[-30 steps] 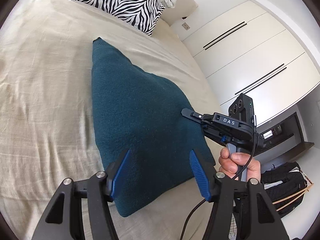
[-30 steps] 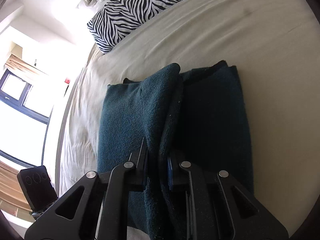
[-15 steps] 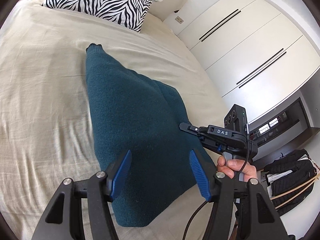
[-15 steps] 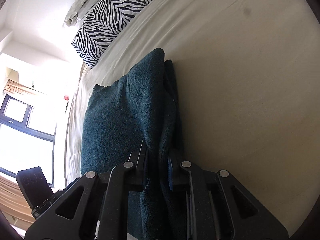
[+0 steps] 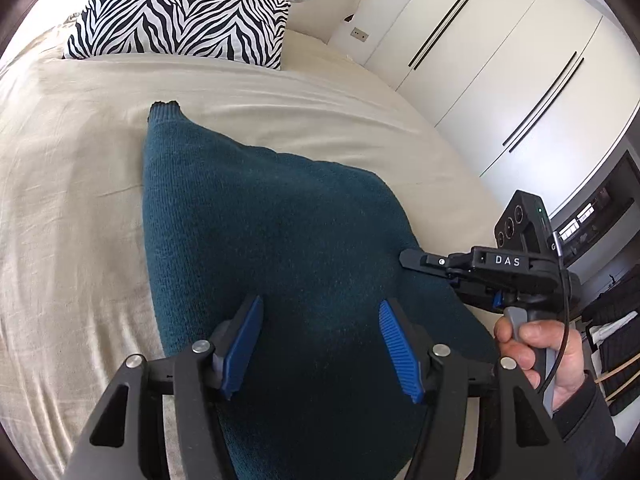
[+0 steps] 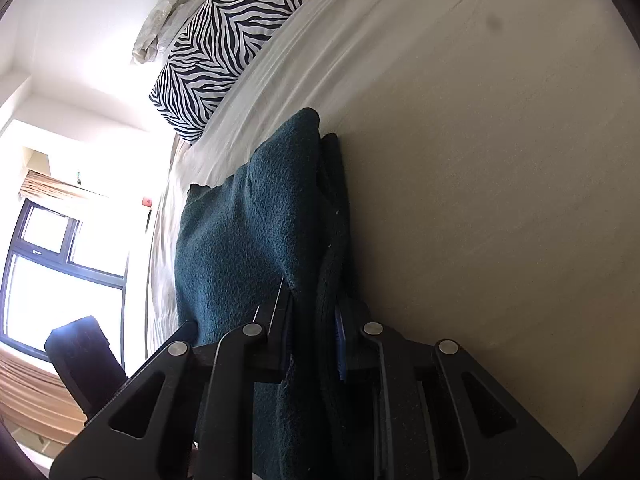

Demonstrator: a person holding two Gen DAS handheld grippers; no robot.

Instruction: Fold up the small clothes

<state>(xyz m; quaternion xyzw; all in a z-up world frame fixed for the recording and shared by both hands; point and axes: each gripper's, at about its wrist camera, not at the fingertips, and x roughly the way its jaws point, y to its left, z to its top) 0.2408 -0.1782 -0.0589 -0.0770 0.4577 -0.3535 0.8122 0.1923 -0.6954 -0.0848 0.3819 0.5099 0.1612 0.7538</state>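
A dark teal knitted garment [image 5: 264, 240] lies on the beige bed [image 5: 72, 200], partly folded over itself. My left gripper [image 5: 320, 344] is open and empty, hovering just above the garment's near part. My right gripper [image 6: 312, 320] is shut on a raised fold of the teal garment [image 6: 248, 240] and holds that edge up off the sheet. In the left wrist view the right gripper [image 5: 412, 258] touches the garment's right edge, with a hand on its handle.
A zebra-striped pillow [image 5: 180, 12] and crumpled pale bedding lie at the head of the bed. White wardrobe doors [image 5: 500, 60] stand to the right. A window [image 6: 52, 264] is on the left of the right wrist view. Dark bags lie on the floor [image 5: 612, 312].
My right gripper has carried the held fold across the garment, so the flat layer beside it is now covered. The left gripper has tilted up toward the pillow, still open.
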